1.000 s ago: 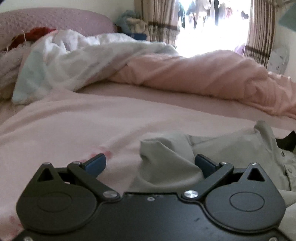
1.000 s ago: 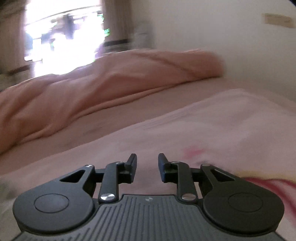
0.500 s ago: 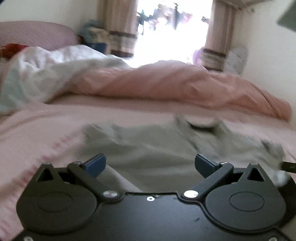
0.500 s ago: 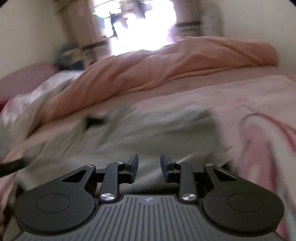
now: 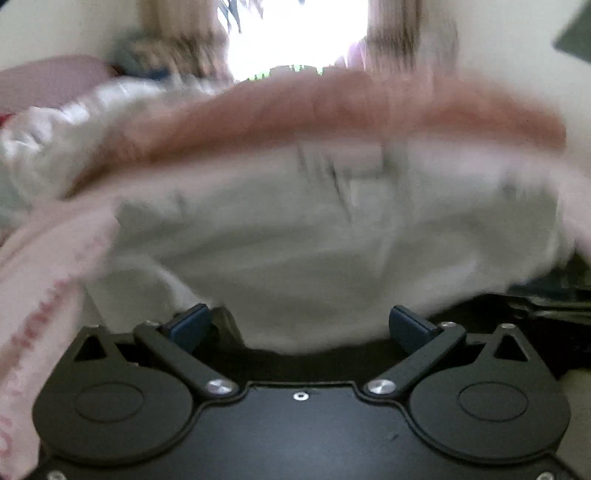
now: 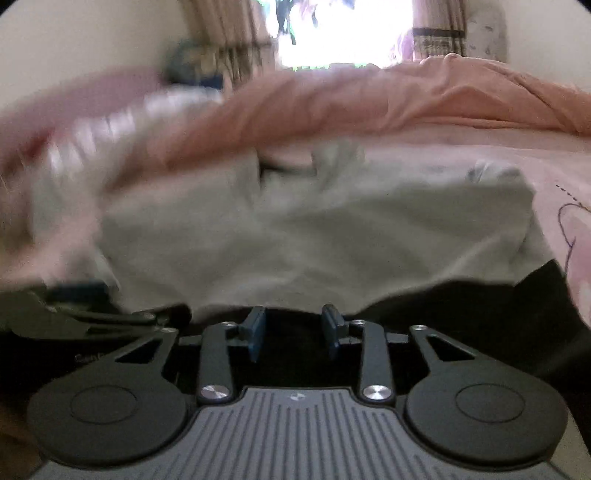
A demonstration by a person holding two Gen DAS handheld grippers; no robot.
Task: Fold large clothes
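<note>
A large pale grey shirt (image 5: 314,236) lies spread on the pink bed sheet (image 5: 48,266), collar towards the far side. It fills the middle of the right wrist view (image 6: 295,229) too. My left gripper (image 5: 299,325) is wide open at the shirt's near hem, the hem lying between its fingers. My right gripper (image 6: 293,328) is open with a narrow gap, just short of the near hem, nothing between its fingers. The left gripper shows at the left edge of the right wrist view (image 6: 77,314). Both views are blurred by motion.
A salmon pink duvet (image 6: 406,99) is bunched along the far side of the bed. A white blanket (image 5: 66,133) and a mauve pillow (image 5: 48,81) lie at the far left. A bright window with curtains (image 6: 343,29) is behind. Dark space lies below the bed edge (image 6: 517,306).
Both grippers pulled back towards the near edge of the bed and turned to face the shirt square on. The shirt now lies spread flat. The right gripper's gap widened slightly.
</note>
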